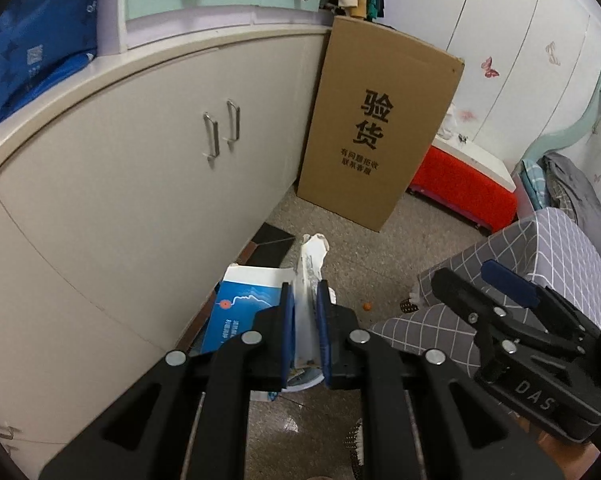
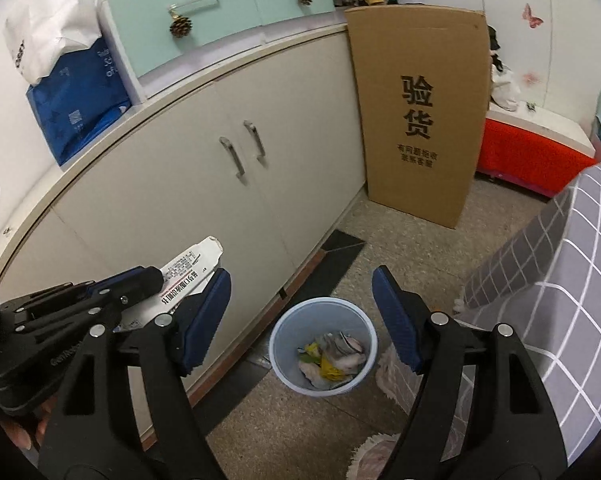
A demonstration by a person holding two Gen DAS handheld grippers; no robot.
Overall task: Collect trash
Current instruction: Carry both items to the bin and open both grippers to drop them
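Cabinet doors [image 2: 204, 184] of a long white unit fill the background, with a tall cardboard box [image 2: 420, 112] leaning at the cabinet's far end and a grey checked bed cover [image 2: 560, 264] across the floor from it. Close against the cabinet's foot stands a pale blue trash bin [image 2: 323, 346], already holding crumpled wrappers. The right tool [image 2: 300, 320] hangs above the bin with its pads wide apart and nothing between them. The left tool [image 1: 305, 320] is clamped on a flattened white printed carton [image 1: 309, 276], held up beside the cabinet front, over the bin. The risk, as I judge it, is that this long, light carton gets released off-centre, catches the bin's rim and slides to the floor along the cabinet.
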